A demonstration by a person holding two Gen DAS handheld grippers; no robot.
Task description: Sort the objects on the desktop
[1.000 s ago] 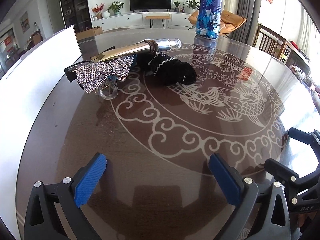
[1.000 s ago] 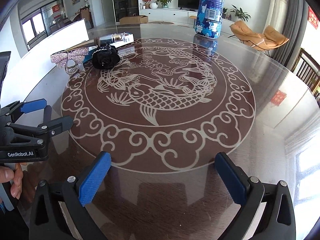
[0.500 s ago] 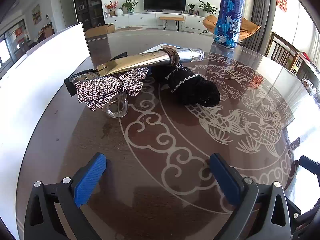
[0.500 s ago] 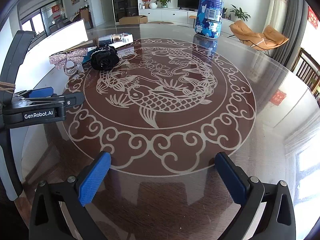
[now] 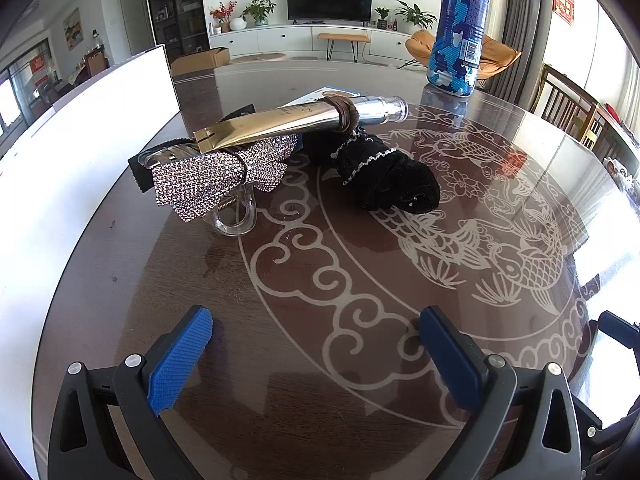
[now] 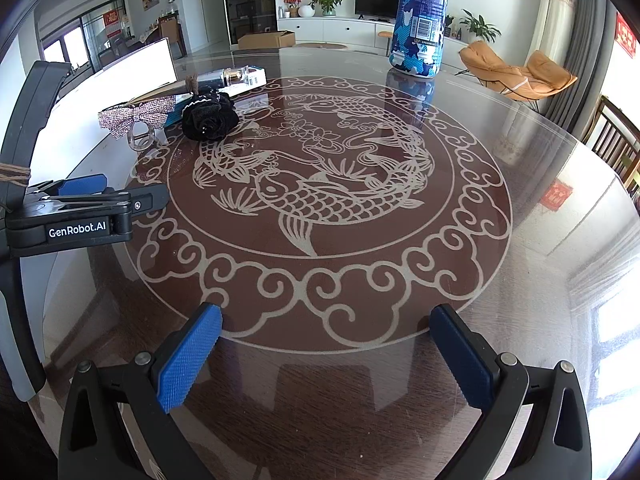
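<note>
Both claws hang spread wide and empty: the left claw (image 5: 316, 354) over the near part of the worktop (image 5: 280, 360), the right claw (image 6: 326, 354) over its own near edge. That worktop is round, dark brown under glossy glass, with a pale fish-and-cloud design (image 6: 320, 196) across the middle; window light glares off its right side.

At the far left lies the clutter. A gold tube (image 5: 280, 122) with a silver cap rests tilted on top of a rhinestone bow (image 5: 216, 178), which sits on a clear plastic clip (image 5: 236, 216). Just beside them, to the right, lies a black scrunchie (image 5: 388, 178) with a beaded trim. A white board (image 5: 60, 152) stands along the left edge. Well apart, at the far side, a blue patterned bottle (image 6: 420, 16) stands upright.

Beyond it is a living room: a television (image 5: 329, 2) on a white cabinet, potted plants, an orange chair (image 6: 516, 74), grey curtains.
</note>
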